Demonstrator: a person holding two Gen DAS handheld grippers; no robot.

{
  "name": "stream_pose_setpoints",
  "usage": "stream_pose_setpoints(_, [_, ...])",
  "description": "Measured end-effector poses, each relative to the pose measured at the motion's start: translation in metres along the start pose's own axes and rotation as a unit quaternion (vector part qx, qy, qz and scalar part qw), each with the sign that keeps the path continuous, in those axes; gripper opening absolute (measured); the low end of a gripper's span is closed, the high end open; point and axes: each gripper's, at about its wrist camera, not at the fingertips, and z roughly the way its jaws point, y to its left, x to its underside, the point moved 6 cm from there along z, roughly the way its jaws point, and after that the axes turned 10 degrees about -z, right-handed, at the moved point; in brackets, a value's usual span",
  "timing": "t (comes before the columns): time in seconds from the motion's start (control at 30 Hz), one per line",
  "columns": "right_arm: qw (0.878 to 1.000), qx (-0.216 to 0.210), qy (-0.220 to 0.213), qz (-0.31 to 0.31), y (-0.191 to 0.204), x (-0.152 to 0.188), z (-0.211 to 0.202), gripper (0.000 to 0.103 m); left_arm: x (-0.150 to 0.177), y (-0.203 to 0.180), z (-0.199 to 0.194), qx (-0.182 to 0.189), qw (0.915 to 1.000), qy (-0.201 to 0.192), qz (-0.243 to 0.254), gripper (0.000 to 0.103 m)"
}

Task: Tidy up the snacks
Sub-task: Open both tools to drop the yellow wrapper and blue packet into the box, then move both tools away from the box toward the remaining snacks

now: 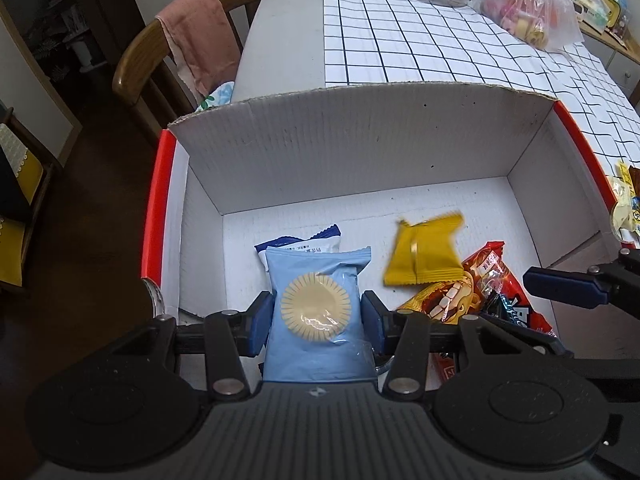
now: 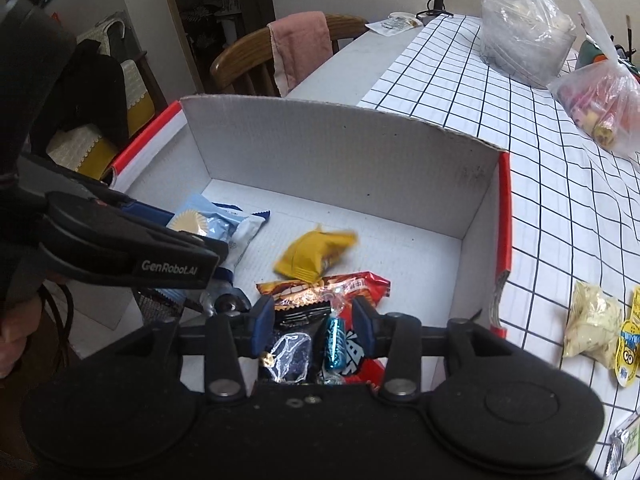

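Cardboard walls, white and ribbed with red edges, form an open box (image 1: 360, 148) on a table (image 1: 440, 40) covered in black-gridded white cloth. The left gripper (image 1: 317, 312) clamps a glossy pale-blue packet (image 1: 316, 316) printed with a round fluted biscuit, low inside the box at its 6 o'clock. The right gripper (image 2: 314, 320) stands over crinkly red, black and teal wrappers (image 2: 340, 300), its pads apart and not visibly pressing them. A blurred yellow pouch (image 2: 316, 254) is near the box's centre. Clear plastic bags (image 2: 524, 32) sit at 1 o'clock; loose snacks (image 2: 592, 324) lie outside at 3 o'clock.
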Motion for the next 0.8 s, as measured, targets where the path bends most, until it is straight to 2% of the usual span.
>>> stream_pose_setpoints(0.13, [1.0, -0.001, -0.01, 0.004, -0.001, 0.001, -0.009, 0.043, 0.001, 0.0, -0.004, 0.004, 1.0, -0.007, -0.001, 0.05])
stream_pose_setpoints(0.2, [1.0, -0.001, -0.014, 0.005, 0.0, 0.002, -0.013, 0.044, 0.002, 0.001, -0.008, 0.006, 0.9999, -0.013, -0.003, 0.057])
stream_pose_setpoints(0.53, [0.999, -0.006, -0.048, 0.013, -0.003, 0.003, -0.046, 0.052, 0.007, -0.002, -0.038, 0.028, 0.9986, -0.043, -0.009, 0.059])
stream_pose_setpoints(0.7, [0.997, -0.007, -0.072, 0.019, -0.007, 0.003, -0.068, 0.063, 0.009, -0.013, -0.059, 0.048, 0.9968, -0.064, -0.004, 0.063])
stream_pose_setpoints(0.8, [0.996, -0.009, -0.085, 0.024, -0.011, 0.005, -0.08, 0.065, 0.011, -0.022, -0.072, 0.062, 0.995, -0.078, -0.002, 0.064])
